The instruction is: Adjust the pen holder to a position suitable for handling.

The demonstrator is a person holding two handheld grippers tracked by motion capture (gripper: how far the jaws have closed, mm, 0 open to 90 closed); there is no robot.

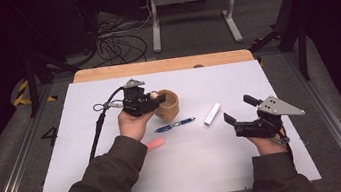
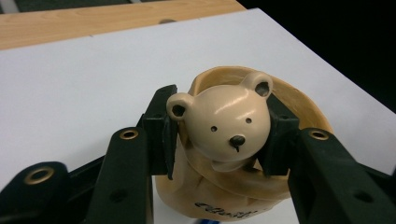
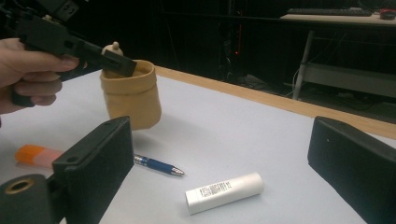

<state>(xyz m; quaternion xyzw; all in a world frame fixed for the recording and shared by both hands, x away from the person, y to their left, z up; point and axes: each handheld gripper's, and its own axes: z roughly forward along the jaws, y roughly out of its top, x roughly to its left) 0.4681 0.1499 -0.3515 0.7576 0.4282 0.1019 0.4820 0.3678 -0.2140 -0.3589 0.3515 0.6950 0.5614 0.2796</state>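
A tan soft-looking pot (image 1: pixel 169 107) stands upright on the white sheet, left of centre. A glossy cream bear head (image 2: pixel 229 122) sits at its near rim (image 2: pixel 299 100); I cannot tell if it is fixed to the pot. My left gripper (image 1: pixel 154 98) is shut on the bear head, one jaw against each side of it. In the right gripper view the pot (image 3: pixel 133 100) is at upper left, with the left gripper (image 3: pixel 116 63) over its mouth. My right gripper (image 1: pixel 238 108) hovers open at the right, holding nothing, and the white tube (image 3: pixel 224 192) lies between its jaws (image 3: pixel 219 137).
A blue pen (image 1: pixel 175 124) lies just in front of the pot. The white tube (image 1: pixel 212 114) lies to its right. An orange-pink marker (image 1: pixel 155 144) rests by the left sleeve. The white sheet (image 1: pixel 208 161) covers a wooden table whose far edge (image 1: pixel 164 65) shows.
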